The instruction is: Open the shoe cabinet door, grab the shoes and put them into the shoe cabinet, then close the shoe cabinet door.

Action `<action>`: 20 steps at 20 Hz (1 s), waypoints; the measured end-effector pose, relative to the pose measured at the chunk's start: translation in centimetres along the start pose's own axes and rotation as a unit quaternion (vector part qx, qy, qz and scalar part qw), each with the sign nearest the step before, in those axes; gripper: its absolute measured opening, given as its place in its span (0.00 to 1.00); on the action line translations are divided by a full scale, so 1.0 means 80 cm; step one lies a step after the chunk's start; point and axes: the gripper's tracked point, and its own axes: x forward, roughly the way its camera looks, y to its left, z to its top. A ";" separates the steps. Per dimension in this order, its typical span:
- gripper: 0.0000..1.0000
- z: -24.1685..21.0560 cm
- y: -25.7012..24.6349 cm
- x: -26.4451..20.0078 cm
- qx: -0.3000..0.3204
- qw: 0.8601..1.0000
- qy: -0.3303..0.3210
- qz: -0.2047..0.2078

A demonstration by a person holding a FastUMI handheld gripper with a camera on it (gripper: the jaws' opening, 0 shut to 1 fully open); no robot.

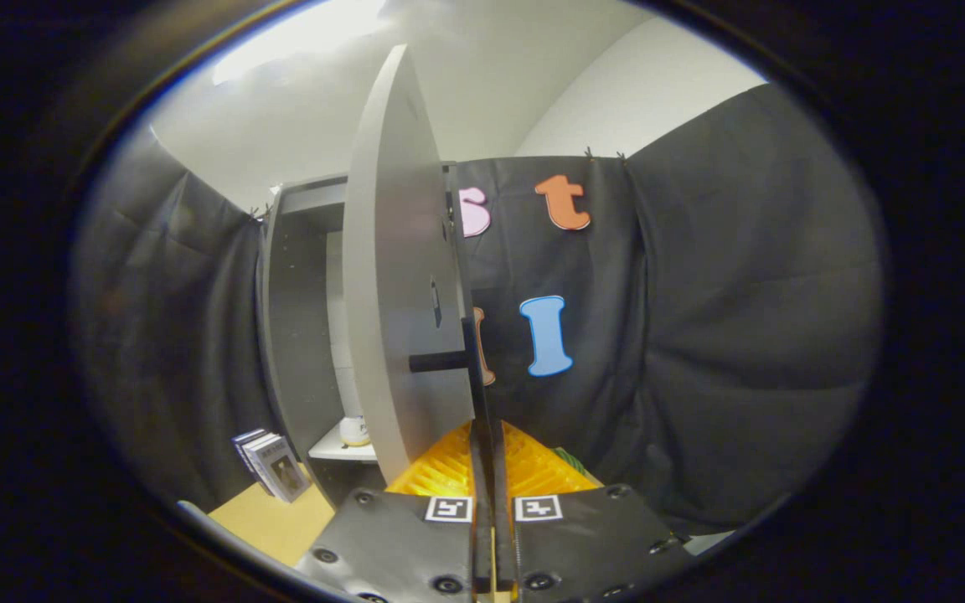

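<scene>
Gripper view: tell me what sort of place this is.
Most likely a staged booth for recording, not a lived-in home. Black cloth hangs as the walls, a grey shoe cabinet stands against it with its door swung open, and the tool, fingers closed, sits at the door's edge.

Light falls from a bright overexposed patch on the ceiling (298, 46), washing out detail there; the scene below is dim, with the cabinet interior (302, 327) in shadow. Fisheye distortion bows the cabinet door (399, 276) and bends straight edges toward the rim. Focus is slightly soft throughout, and the tool (491, 469), fingers closed together, sits in shade.
</scene>
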 end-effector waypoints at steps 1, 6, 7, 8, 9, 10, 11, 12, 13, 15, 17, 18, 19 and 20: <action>0.04 0.004 -0.008 -0.004 -0.002 1.000 -0.005 -0.005; 0.04 0.017 -0.062 -0.022 0.001 0.998 -0.026 -0.064; 0.03 0.016 -0.072 -0.027 0.004 0.997 -0.025 -0.075; 0.03 0.015 -0.077 -0.028 0.007 0.997 -0.026 -0.077; 0.03 0.014 -0.072 -0.028 0.007 0.997 -0.026 -0.073; 0.03 0.013 -0.073 -0.031 0.000 0.997 -0.026 -0.077; 0.04 0.012 -0.074 -0.030 -0.006 0.997 -0.027 -0.076; 0.04 0.015 -0.071 -0.032 -0.012 0.997 -0.029 -0.077; 0.04 0.018 -0.067 -0.035 -0.017 0.996 -0.032 -0.076; 0.04 0.023 -0.060 -0.042 -0.027 0.995 -0.039 -0.082; 0.04 0.030 -0.047 -0.052 -0.032 0.994 -0.051 -0.086; 0.04 0.032 -0.042 -0.056 -0.035 0.994 -0.057 -0.088; 0.04 0.032 -0.033 -0.058 -0.037 0.994 -0.061 -0.088; 0.04 0.031 -0.024 -0.060 -0.039 0.993 -0.063 -0.087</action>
